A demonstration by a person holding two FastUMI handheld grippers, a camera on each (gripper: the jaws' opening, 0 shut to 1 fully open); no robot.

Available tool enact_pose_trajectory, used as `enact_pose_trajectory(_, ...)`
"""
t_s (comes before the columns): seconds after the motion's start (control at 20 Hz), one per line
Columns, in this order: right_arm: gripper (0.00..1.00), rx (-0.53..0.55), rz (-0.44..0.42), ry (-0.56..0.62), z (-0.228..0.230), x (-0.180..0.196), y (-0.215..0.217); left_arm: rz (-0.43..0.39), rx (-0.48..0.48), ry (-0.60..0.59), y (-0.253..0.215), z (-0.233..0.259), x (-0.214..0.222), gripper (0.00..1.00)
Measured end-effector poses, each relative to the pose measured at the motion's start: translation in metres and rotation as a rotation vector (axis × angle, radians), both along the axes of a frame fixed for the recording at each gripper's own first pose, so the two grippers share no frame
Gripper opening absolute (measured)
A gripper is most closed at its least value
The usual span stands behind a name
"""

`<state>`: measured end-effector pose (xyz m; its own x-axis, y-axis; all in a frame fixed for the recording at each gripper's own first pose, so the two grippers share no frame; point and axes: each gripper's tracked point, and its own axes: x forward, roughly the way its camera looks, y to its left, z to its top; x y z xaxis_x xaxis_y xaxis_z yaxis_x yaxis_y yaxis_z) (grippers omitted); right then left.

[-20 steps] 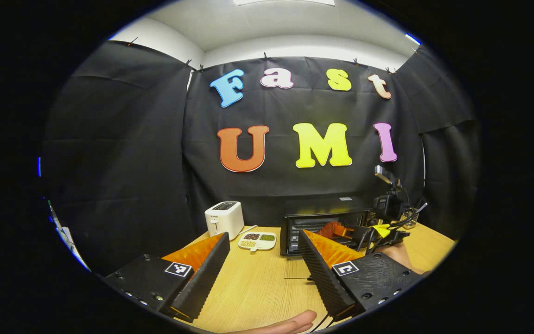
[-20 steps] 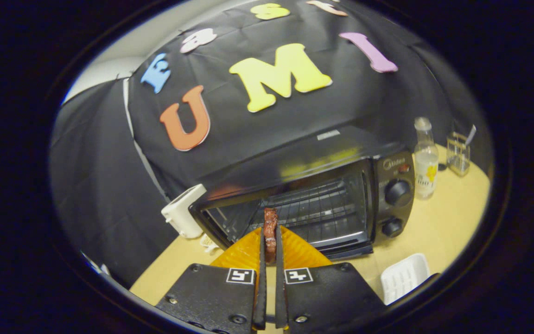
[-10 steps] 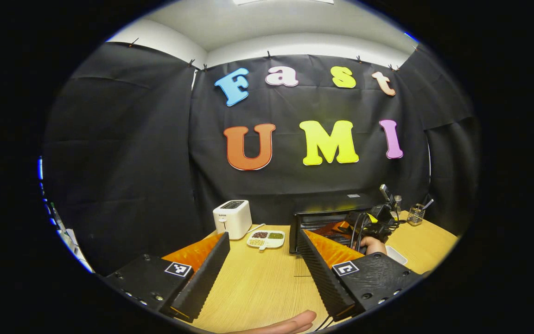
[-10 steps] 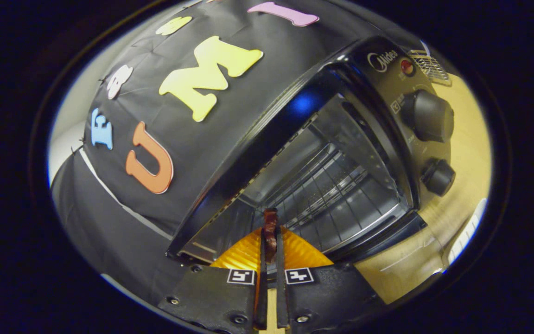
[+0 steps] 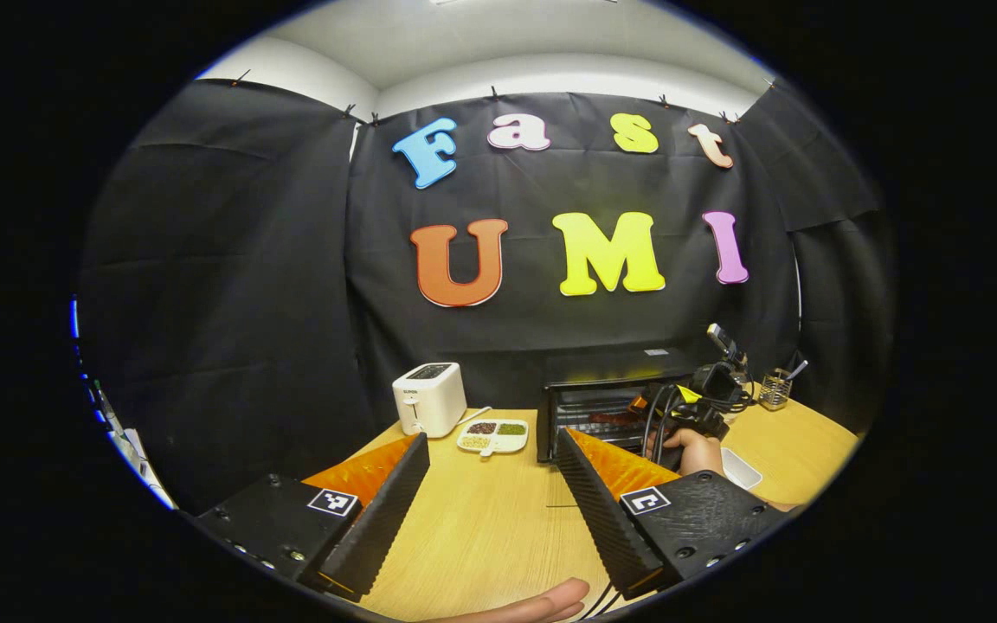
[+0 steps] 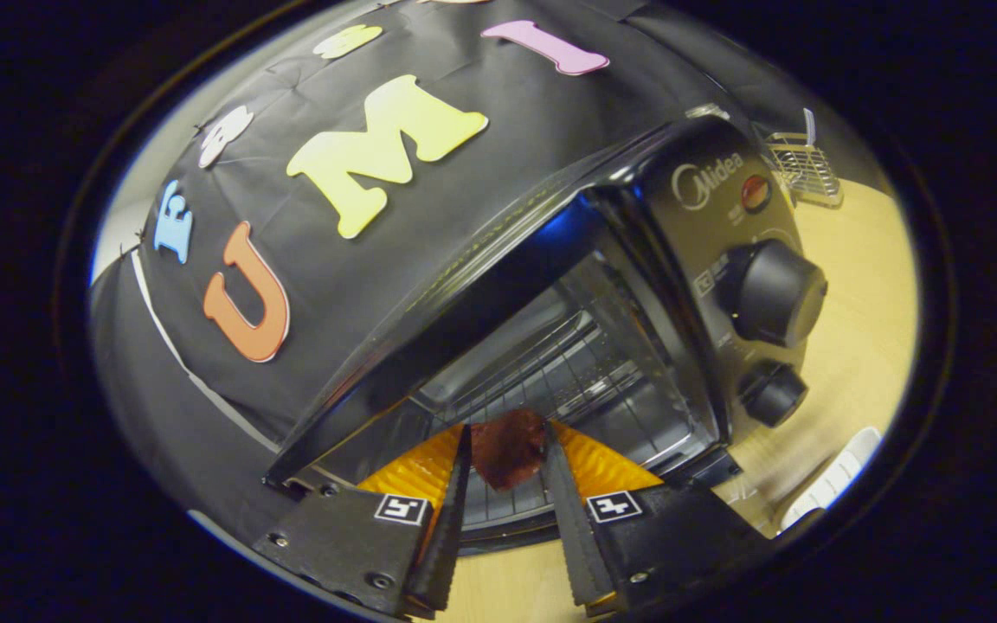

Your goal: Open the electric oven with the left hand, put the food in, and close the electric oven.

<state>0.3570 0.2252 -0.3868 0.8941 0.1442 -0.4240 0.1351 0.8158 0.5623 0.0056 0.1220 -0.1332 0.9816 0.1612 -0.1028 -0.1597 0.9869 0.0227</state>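
Count on the bench (image 5: 481, 528): one electric oven (image 6: 550, 285) with two control knobs (image 6: 767, 292), one white toaster (image 5: 428, 399), one divided snack dish (image 5: 492, 435), one white tray (image 5: 739, 469), one wire holder (image 5: 775, 389). One piece of food (image 6: 509, 447). Two claws: left claw (image 5: 492, 454), right claw (image 6: 507, 450).

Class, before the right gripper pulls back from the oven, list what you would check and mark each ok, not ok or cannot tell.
1. Oven door open: ok.
2. Right gripper jaws parted: ok.
3. Food over the wire rack, inside the opening: ok.
4. Food free of both fingers: cannot tell.
5. Left gripper open, holding nothing, ready for the door: ok.
6. White tray beside the oven, off the pull-back path: ok.
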Motion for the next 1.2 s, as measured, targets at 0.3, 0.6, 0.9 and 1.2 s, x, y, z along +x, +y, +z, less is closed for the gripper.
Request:
enact_pose_trajectory(0.3, 1.0, -0.149, 0.008, -0.076, 0.035, -0.036, -0.021, -0.023, -0.012, 0.009, -0.008, 0.0, -0.013, 0.94)
enact_pose_trajectory(0.6, 1.0, -0.165, 0.061, -0.068, 0.056, -0.087, -0.026, -0.034, -0.017, -0.008, -0.017, 0.009, -0.034, 0.94)
enact_pose_trajectory(0.9, 1.0, -0.276, 0.111, -0.179, 0.118, -0.142, -0.036, -0.064, -0.002, -0.017, -0.031, 0.01, -0.045, 0.94)
enact_pose_trajectory(1.2, 1.0, -0.37, 0.147, -0.306, 0.197, -0.205, -0.049, -0.12, -0.001, -0.016, -0.046, 0.008, -0.034, 0.94)
